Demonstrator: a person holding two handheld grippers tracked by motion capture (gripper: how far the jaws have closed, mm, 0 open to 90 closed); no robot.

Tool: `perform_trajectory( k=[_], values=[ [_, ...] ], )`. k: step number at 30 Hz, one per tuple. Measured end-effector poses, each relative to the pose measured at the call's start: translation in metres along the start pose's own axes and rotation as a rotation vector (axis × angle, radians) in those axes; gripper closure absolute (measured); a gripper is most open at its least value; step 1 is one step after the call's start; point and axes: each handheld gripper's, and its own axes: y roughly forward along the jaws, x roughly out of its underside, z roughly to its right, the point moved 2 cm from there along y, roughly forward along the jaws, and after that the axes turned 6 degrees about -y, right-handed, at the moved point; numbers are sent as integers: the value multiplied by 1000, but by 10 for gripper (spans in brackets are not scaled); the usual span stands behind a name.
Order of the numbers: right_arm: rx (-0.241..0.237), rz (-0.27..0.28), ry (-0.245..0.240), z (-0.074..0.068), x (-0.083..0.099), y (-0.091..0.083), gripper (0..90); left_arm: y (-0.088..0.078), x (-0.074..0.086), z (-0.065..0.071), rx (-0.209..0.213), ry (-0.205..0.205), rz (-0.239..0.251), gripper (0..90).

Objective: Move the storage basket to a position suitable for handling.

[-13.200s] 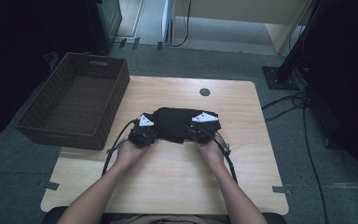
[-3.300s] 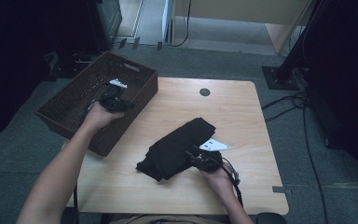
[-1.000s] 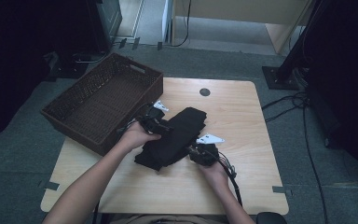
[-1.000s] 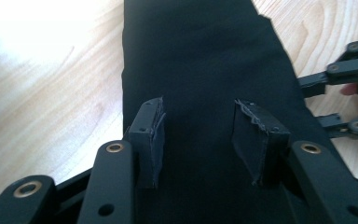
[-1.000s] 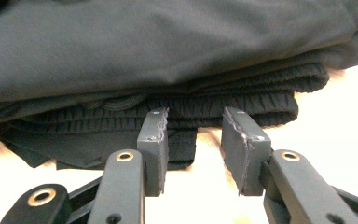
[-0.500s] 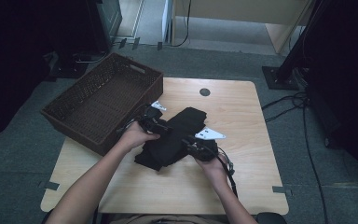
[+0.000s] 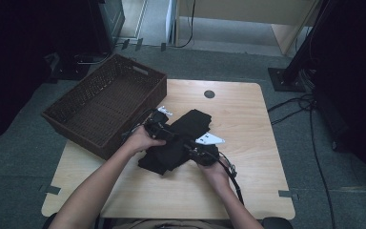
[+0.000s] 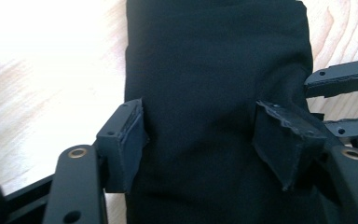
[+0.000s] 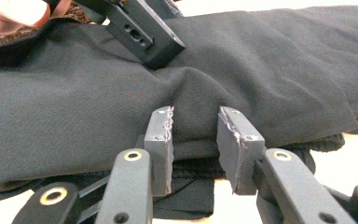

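Observation:
A folded black garment lies slantwise on the wooden table. My left gripper rests on its left side. In the left gripper view the cloth runs between its wide-set jaws, which have just been opening, and the left gripper stands open. My right gripper is at the garment's right edge. In the right gripper view the right gripper pinches a ridge of the cloth between its pads, and the left gripper's jaw lies on top farther off.
A dark woven basket sits at the table's left, partly over its edge, close beside the left hand. A round cable hole marks the table's far side. The right gripper's cable trails toward the front edge.
A few seconds ago the left hand was at the basket; it now rests on the garment. Over the last second both hands stayed almost still on the cloth.

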Motion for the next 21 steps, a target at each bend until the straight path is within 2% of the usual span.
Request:
perform_trajectory(
  k=[3, 5, 7, 9, 13, 14, 17, 19, 21],
  values=[
    [0, -7, 0, 0, 1, -2, 662, 2, 0, 0, -18, 3, 1, 281],
    [2, -7, -11, 0, 2, -1, 662, 4, 0, 0, -6, 13, 2, 269],
    [-1, -10, -24, 1, 2, 1, 663, 6, -1, 3, 6, 6, -13, 269],
    [0, -10, -37, 1, 2, 3, 664, 8, -2, 8, -7, 17, -23, 268],
    [-10, -2, -36, 2, 3, 6, 665, 9, -2, 6, -10, -6, -31, 251],
    [-9, 4, -39, 3, 3, 7, 667, 11, -2, 3, -8, -31, -33, 234],
    [-16, 13, -13, 3, 4, 9, 670, 13, -1, -3, 4, -27, -25, 174],
    [-19, -2, -18, 3, 4, 8, 671, 14, 0, -5, 20, -43, -28, 165],
    [-19, -34, -39, 3, 8, 8, 664, 15, 0, -3, 28, -34, -27, 176]
  ],
)
